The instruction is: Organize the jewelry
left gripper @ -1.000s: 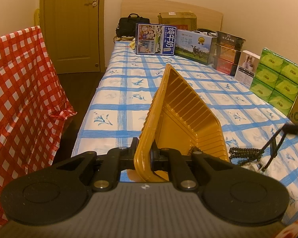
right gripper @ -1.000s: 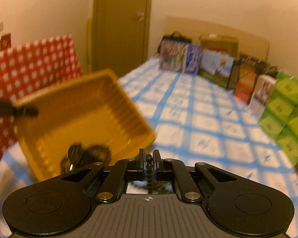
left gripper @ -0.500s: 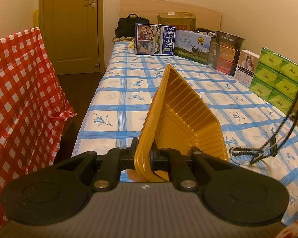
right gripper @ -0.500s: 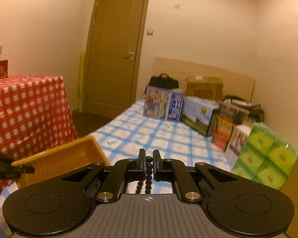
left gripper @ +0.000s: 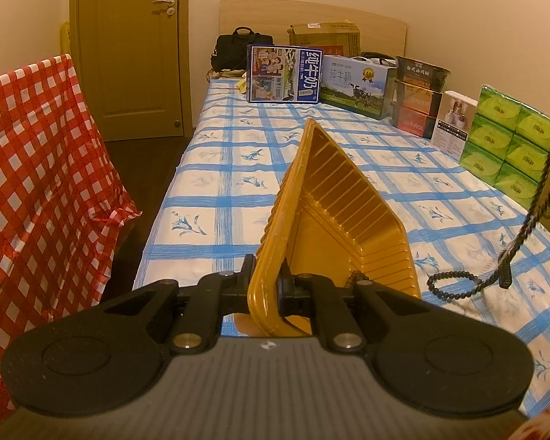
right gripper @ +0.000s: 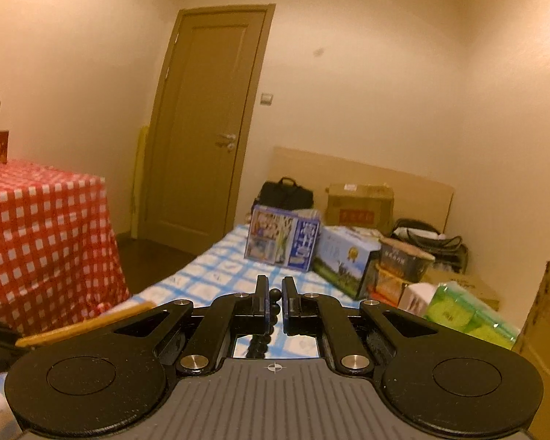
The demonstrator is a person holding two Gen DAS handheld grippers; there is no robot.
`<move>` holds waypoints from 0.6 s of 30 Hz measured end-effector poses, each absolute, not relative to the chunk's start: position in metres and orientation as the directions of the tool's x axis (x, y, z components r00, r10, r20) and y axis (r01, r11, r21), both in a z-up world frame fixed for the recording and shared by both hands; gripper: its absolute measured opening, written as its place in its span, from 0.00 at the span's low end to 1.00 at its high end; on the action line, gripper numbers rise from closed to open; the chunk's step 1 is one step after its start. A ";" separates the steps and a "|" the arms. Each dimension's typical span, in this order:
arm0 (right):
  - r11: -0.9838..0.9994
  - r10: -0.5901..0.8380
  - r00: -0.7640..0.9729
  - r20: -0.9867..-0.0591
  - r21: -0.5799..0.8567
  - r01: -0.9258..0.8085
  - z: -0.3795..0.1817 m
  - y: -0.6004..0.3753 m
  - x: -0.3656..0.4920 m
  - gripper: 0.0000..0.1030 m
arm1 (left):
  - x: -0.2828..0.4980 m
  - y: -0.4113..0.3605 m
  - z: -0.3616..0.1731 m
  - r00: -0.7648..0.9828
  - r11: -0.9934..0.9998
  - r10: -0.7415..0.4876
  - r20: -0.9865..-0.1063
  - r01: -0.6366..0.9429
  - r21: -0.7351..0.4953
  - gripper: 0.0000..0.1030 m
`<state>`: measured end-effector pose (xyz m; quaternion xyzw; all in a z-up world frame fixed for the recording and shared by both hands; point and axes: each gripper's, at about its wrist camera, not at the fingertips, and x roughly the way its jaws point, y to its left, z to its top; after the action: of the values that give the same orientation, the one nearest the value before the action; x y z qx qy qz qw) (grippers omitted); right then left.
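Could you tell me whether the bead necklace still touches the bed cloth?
Touching. The left wrist view shows the necklace hanging from above at the right edge, its lower loop lying on the blue checked cloth beside the yellow tray.

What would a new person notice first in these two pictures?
First, the yellow tray, tilted on its edge at the near end of the blue checked table and clamped by the left tongs. Next, the dark bead necklace, with one end lying right of the tray and the rest rising out of view, pinched in the right tongs.
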<state>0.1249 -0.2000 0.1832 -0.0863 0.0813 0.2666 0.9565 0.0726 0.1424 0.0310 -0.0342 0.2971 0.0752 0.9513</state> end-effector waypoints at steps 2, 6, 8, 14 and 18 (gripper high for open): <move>0.850 0.496 0.848 -0.186 -0.094 -0.518 0.189 -0.207 0.125 0.06 | 0.073 0.143 0.031 0.812 0.986 0.123 -0.570 -0.164 -0.021 0.09; 0.863 0.480 0.858 -0.183 -0.076 -0.500 0.193 -0.214 0.126 0.06 | 0.073 0.143 0.031 0.812 0.986 0.123 -0.570 -0.165 -0.021 0.09; 0.870 0.464 0.854 -0.234 -0.059 -0.489 0.179 -0.216 0.132 0.06 | 0.073 0.143 0.031 0.812 0.986 0.122 -0.570 -0.163 -0.022 0.09; 0.898 0.387 0.782 -0.489 0.010 -0.439 0.087 -0.218 0.153 0.06 | 0.073 0.142 0.032 0.811 0.986 0.122 -0.572 -0.163 -0.020 0.09; 0.916 0.342 0.693 -0.634 0.059 -0.398 0.026 -0.225 0.156 0.06 | 0.073 0.142 0.032 0.811 0.986 0.123 -0.572 -0.164 -0.021 0.09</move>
<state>0.1555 -0.2255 0.0258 -0.0417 0.3360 0.2012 0.9192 0.0733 0.1419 0.0322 -0.0345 0.2979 0.0755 0.9510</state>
